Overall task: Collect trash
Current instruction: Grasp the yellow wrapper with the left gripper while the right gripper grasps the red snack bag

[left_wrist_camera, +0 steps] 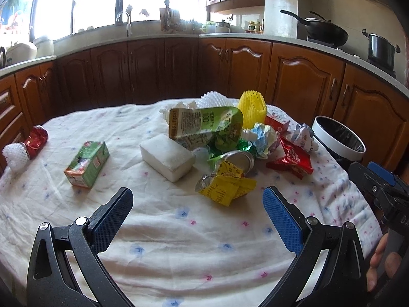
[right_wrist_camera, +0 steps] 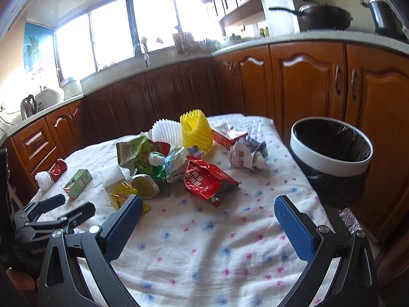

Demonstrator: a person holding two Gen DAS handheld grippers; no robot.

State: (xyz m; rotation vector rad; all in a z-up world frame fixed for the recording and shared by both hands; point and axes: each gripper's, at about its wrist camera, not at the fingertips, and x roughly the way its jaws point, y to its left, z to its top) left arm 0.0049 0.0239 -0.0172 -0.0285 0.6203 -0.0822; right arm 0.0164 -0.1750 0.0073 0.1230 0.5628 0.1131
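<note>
The trash lies in a loose heap at the middle of the cloth-covered table: a red snack bag, a yellow wrapper, a foam block, a crumpled paper wad. A green carton lies apart to the left. The lined bin stands just beside the table's right edge.

Judged step: approach, with no item grasped yet. The next move calls for advancing one gripper onto a near item, probably the red snack bag.

The left gripper and the right gripper both hang above the cloth, jaws wide apart, holding and touching nothing.
</note>
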